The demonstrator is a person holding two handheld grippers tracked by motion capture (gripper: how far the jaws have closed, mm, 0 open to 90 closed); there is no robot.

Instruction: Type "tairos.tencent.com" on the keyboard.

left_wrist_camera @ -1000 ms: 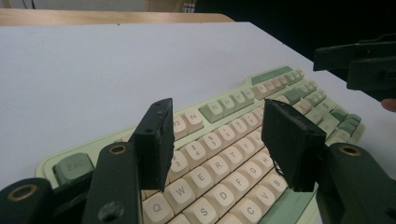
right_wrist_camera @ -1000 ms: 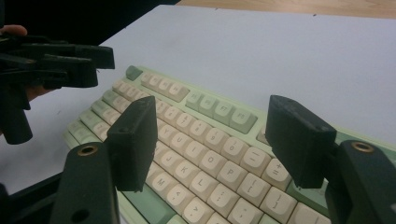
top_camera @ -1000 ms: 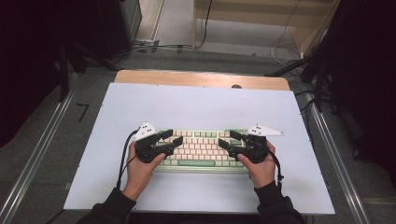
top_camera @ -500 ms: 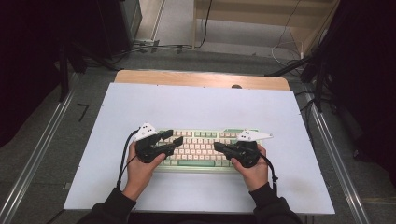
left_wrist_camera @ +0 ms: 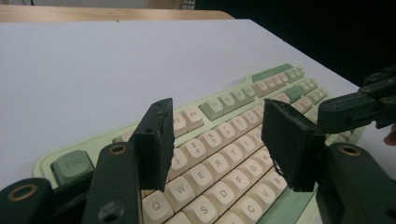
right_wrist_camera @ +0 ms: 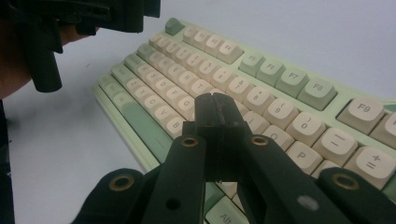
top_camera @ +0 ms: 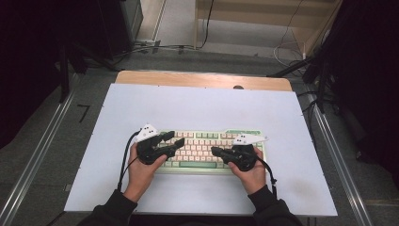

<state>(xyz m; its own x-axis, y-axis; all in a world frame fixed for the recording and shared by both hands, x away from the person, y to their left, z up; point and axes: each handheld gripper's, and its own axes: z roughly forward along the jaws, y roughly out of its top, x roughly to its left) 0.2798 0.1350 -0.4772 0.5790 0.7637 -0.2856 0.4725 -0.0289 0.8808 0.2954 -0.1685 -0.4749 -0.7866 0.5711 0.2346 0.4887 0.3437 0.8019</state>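
- Right hand-held gripper (top_camera: 220, 152), black, two-jawed: jaws pressed together with nothing between them, having just closed. In the right gripper view (right_wrist_camera: 215, 108) the joined tips point down and forward, just above the middle letter rows; contact with a key cannot be told.
- Left hand-held gripper (top_camera: 173, 139), black, same make: jaws spread, empty, hovering over the left letter block; in the left gripper view (left_wrist_camera: 219, 135) the Q, W, E and R keys show between them.
- Pale green keyboard with cream and sage keycaps (top_camera: 207, 141): long axis runs left to right across the worktop, directly under both tools. The closed right tip lies nearer the centre keys and looks the likelier to press one, its stroke being straight down.
- White rectangular worktop (top_camera: 197, 106): bare beyond the keyboard, with a wooden edge strip (top_camera: 202, 79) at the far side.
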